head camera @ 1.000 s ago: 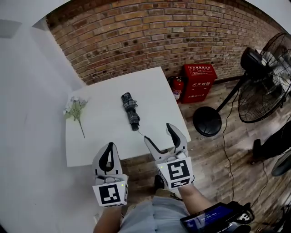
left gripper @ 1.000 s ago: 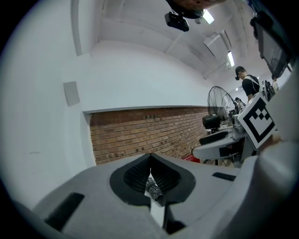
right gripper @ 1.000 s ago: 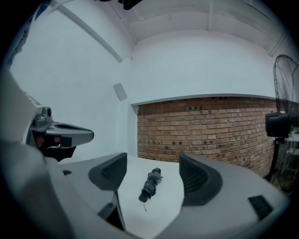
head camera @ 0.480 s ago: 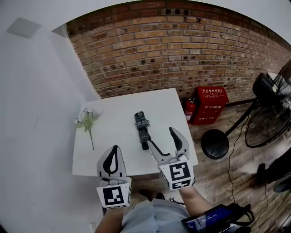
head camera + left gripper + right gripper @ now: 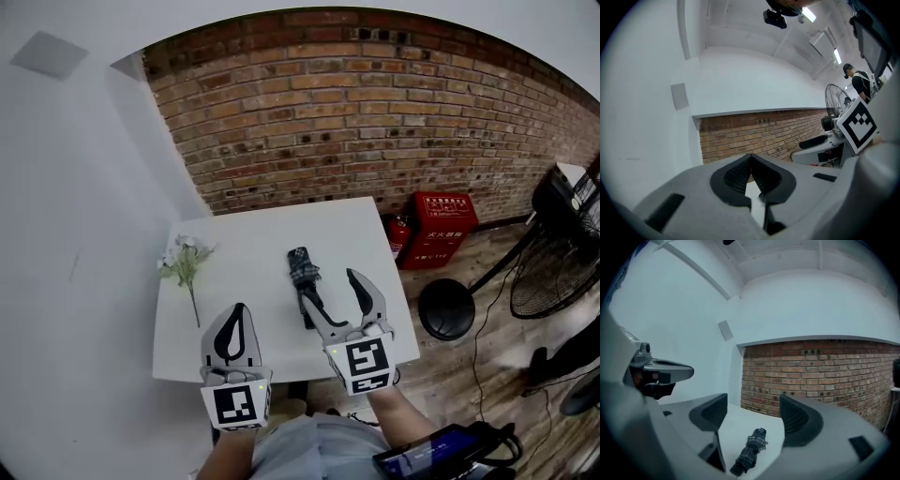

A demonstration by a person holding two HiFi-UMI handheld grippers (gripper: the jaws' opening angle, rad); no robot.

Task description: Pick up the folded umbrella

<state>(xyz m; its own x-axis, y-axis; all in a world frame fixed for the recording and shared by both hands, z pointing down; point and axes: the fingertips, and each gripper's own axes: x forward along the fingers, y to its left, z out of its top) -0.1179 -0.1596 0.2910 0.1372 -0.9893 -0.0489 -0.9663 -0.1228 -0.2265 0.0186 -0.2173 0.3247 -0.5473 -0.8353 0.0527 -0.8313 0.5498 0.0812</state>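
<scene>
One white square tabletop (image 5: 246,246) carried one dark plaid folded umbrella (image 5: 305,279) and one green stem with white blossoms (image 5: 186,266). Beside it stood one red rectangular extinguisher cabinet (image 5: 441,230), one red fire extinguisher (image 5: 398,234) and one black pedestal fan (image 5: 448,309).

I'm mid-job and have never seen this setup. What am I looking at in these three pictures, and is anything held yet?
There is no robot arm here: a person holds a two-jaw gripper in each hand. The wide picture comes from a camera on the person's head, looking down at a white table. The other two come from cameras that ride on the grippers and look along their jaws. On the table lie a folded plaid umbrella and a flower sprig. The left gripper has its jaws together with nothing between them. The right gripper has its jaws wide apart. Its own view shows the umbrella lying ahead on the table, in line with the gap between the jaws and untouched. So nothing is held yet.
</scene>
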